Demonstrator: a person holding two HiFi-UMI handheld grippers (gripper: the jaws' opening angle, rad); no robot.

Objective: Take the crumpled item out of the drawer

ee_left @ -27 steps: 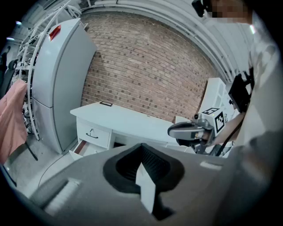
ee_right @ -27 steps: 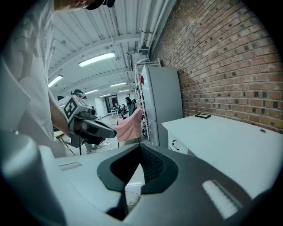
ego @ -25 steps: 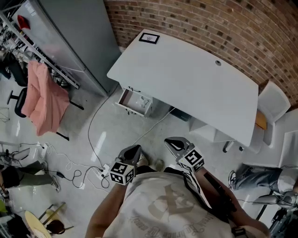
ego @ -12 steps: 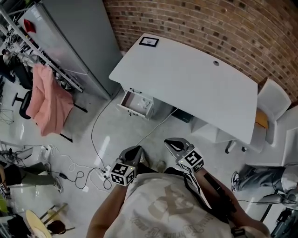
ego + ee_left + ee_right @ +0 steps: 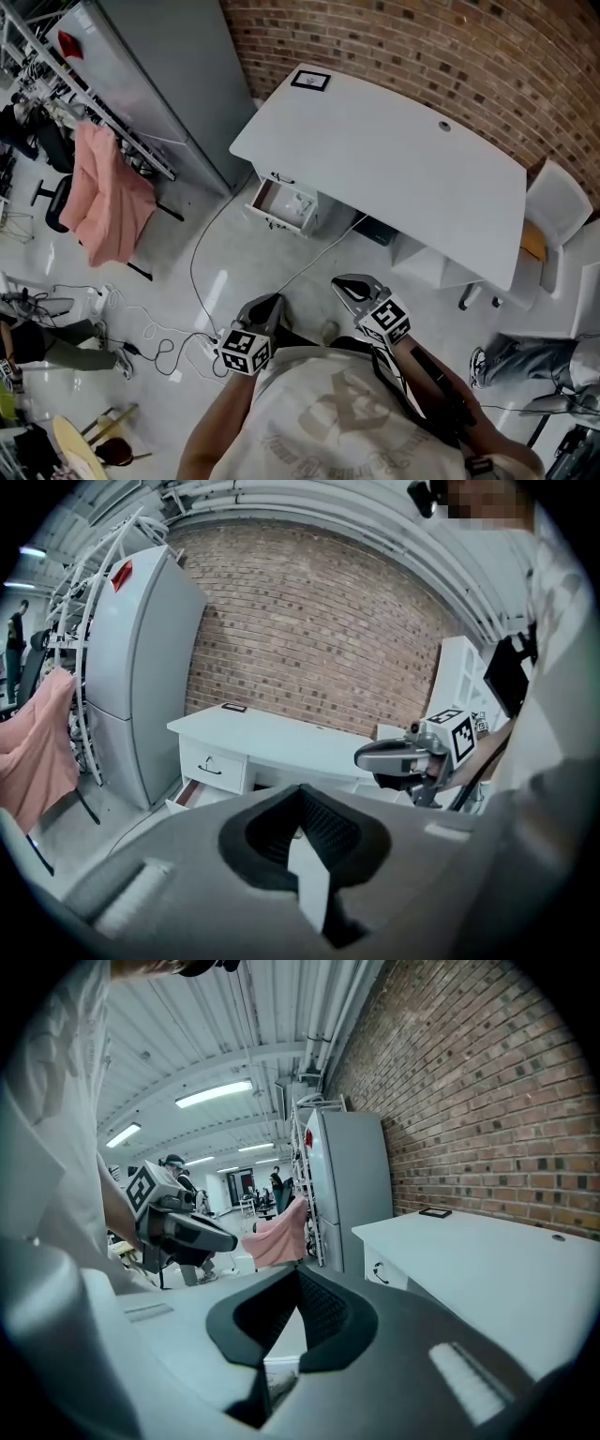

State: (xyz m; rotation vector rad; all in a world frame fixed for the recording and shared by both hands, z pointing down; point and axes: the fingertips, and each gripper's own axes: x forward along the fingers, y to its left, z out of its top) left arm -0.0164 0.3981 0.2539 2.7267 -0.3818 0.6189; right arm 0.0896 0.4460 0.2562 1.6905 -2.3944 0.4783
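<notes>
A white desk (image 5: 394, 164) stands against the brick wall. Under its left end a drawer (image 5: 278, 204) is pulled open, and a pale lump (image 5: 297, 202) lies inside it, too small to make out. Both grippers are held close to the person's chest, well short of the desk. My left gripper (image 5: 275, 299) is shut with nothing in it. My right gripper (image 5: 341, 284) is shut and empty too. In the left gripper view the open drawer (image 5: 190, 794) shows beyond the jaws, and the right gripper (image 5: 398, 756) crosses at the right.
A tall grey cabinet (image 5: 159, 66) stands left of the desk, beside a rack with a pink garment (image 5: 108, 202). Cables (image 5: 183, 323) run over the floor between me and the drawer. A white chair (image 5: 553, 202) is at the desk's right end. A small frame (image 5: 309, 80) lies on the desk.
The head view has drifted, so the desk and drawer sit slightly further right in the picture. Both grippers stay shut in the same place before the chest.
</notes>
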